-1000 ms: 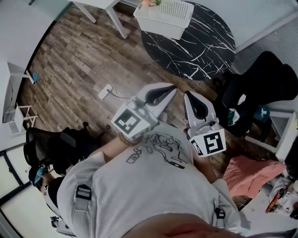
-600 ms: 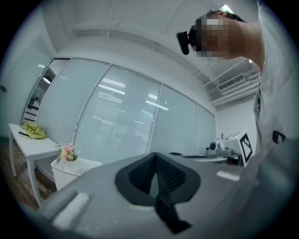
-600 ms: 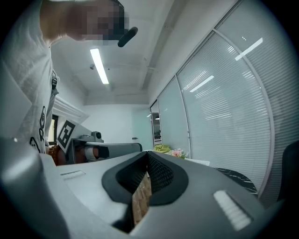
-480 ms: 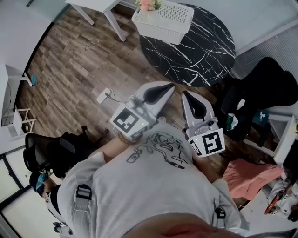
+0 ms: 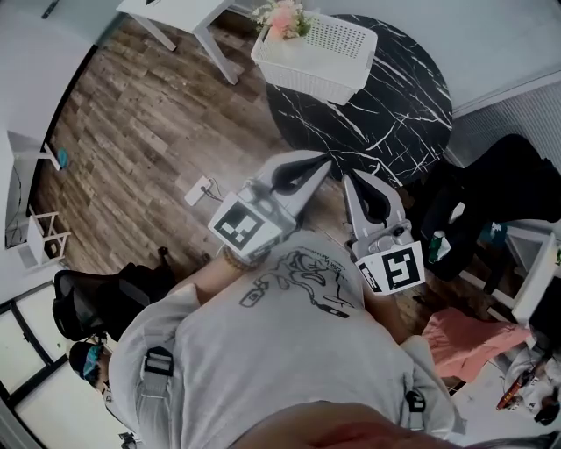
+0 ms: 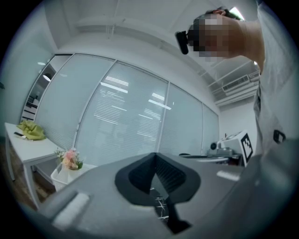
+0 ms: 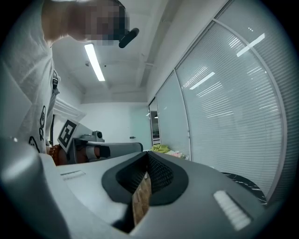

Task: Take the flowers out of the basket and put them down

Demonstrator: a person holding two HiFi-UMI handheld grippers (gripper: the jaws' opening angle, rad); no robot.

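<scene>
Pink flowers stand in the left end of a white slotted basket on a round black marble table, far ahead of me. My left gripper and right gripper are held close to my chest, side by side, both shut and empty, well short of the table. The left gripper view shows the flowers and basket small and distant beyond the shut left gripper. The right gripper points up toward the window blinds, with the left gripper's marker cube beside it.
A white table stands left of the basket. A black office chair is at the right and another black chair at the lower left. A power strip lies on the wood floor. Pink cloth lies at the lower right.
The round table and basket sit slightly lower and further right in the head view, and the flowers show more fully. Both grippers stay shut in about the same place by my chest.
</scene>
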